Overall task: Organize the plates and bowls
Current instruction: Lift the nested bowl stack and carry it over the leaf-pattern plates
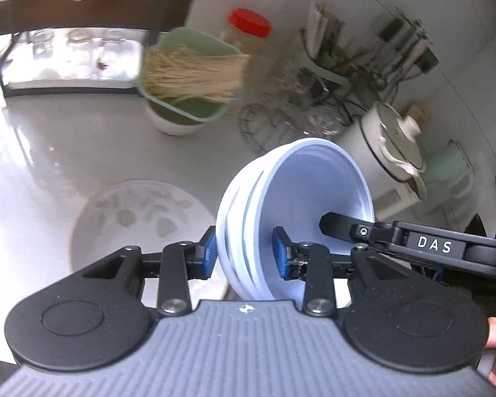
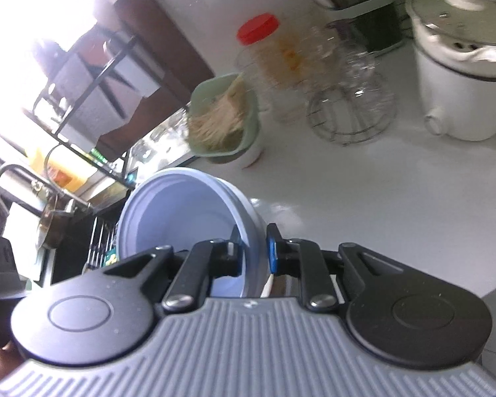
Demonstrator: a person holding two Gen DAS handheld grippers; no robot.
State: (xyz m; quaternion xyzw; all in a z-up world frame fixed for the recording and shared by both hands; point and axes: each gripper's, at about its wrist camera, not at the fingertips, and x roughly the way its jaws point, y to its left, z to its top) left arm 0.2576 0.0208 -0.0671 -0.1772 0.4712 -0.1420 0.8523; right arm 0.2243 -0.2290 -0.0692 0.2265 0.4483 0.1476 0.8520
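Left tongs nearest the lens, blue pads clamped across the rim of the nested pale-blue bowls, all the layers taken together. Right tongs reaching into the same stack, clamped on the opposite wall, one pad inside, one outside. Held tilted on edge, clear of the white counter, above and right of the patterned plate. Two grips on opposite sides, probably to keep the loose stack from sliding apart while carried. Plate flat on the counter, apart from the bowls. Beyond the bowls: green cup of sticks, red-lidded jar, wire rack, white lidded pot.
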